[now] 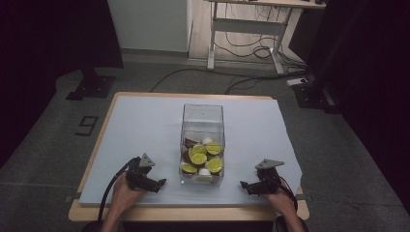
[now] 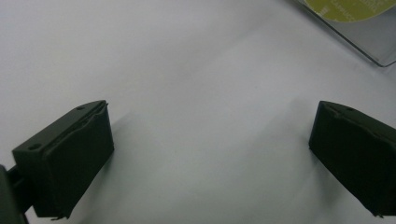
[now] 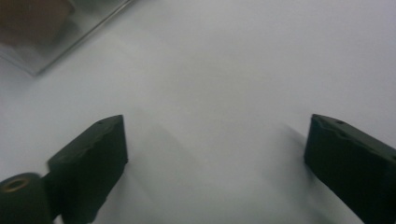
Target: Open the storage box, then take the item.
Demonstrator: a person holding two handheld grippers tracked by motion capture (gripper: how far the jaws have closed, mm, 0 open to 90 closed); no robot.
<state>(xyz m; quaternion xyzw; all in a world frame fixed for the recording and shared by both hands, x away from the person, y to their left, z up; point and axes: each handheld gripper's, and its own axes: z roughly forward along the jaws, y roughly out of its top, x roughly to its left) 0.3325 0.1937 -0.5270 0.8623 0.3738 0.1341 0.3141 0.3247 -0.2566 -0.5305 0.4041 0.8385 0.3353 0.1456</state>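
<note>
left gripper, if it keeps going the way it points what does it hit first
Most likely the clear box of capsules: the open left gripper points right, towards its near corner, with bare white sheet between. Depth is unclear; it might just slip past.

The bench (image 1: 92, 193) has a light wood edge and carries a plain pale blue-white cover sheet (image 1: 145, 125). The clear box (image 1: 203, 116) contains yellow-green discs (image 1: 198, 158), brown pieces (image 1: 189, 142) and white pieces (image 1: 207, 140). Both grippers' fingers (image 2: 70, 154) (image 3: 93, 163) are matte black, and the floor (image 1: 43, 140) is dark grey.
</note>
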